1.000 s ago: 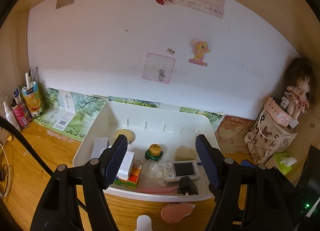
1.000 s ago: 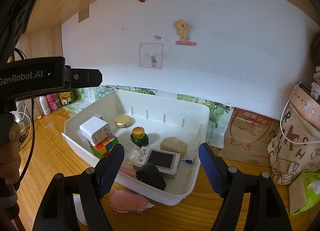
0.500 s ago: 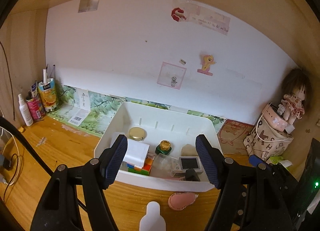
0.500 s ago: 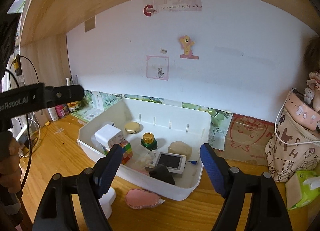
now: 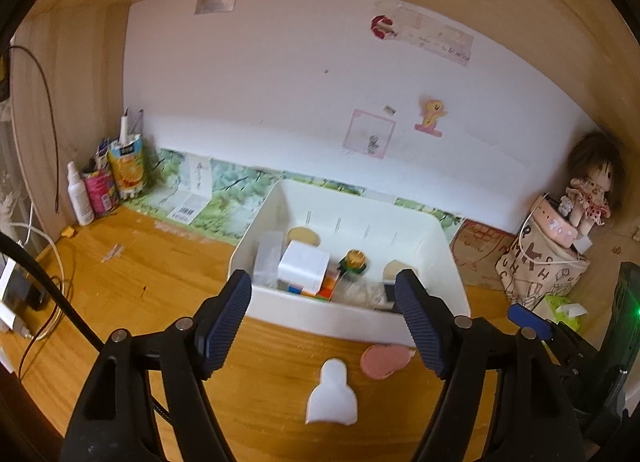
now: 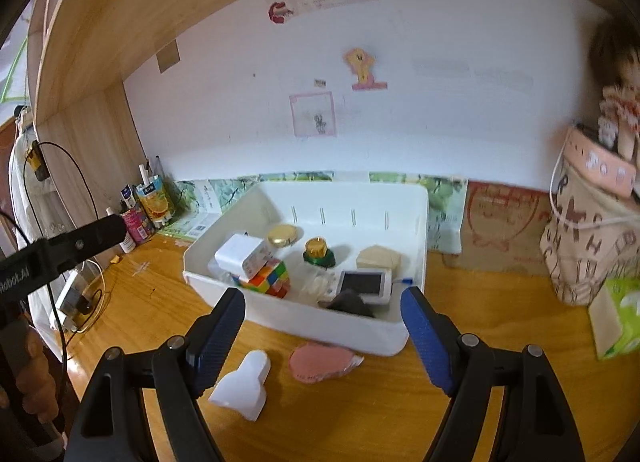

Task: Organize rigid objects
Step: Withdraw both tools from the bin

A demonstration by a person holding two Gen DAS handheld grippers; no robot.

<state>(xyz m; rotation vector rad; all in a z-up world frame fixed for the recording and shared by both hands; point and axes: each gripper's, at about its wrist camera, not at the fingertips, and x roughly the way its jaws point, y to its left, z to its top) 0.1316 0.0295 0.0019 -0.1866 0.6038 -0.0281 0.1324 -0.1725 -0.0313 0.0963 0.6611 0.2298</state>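
A white bin (image 5: 352, 320) (image 6: 332, 326) stands on the wooden desk. It holds a white charger block (image 6: 240, 256) on a colour cube (image 6: 270, 282), a gold lid (image 6: 283, 235), a green jar with a gold cap (image 6: 318, 252), a beige box (image 6: 378, 258), a small white screen device (image 6: 364, 284) and a black lump (image 6: 350, 304). In front of the bin lie a white bottle (image 5: 332, 394) (image 6: 244, 390) and a pink pad (image 5: 384, 358) (image 6: 320, 362). My left gripper (image 5: 324, 322), jaws opening, holds nothing. My right gripper (image 6: 324, 336) is open and bare.
Bottles and a juice carton (image 5: 128, 162) stand at the back left, cables (image 5: 40, 302) at the left edge. A patterned bag (image 5: 540, 262) with a doll (image 5: 592, 190) and a green tissue pack (image 6: 616, 318) sit on the right. The person's hand (image 6: 36, 394) carries the left gripper's handle.
Both grippers have drawn back from the bin, so it looks smaller and farther. The white bottle and pink pad have come fully into view on the desk.
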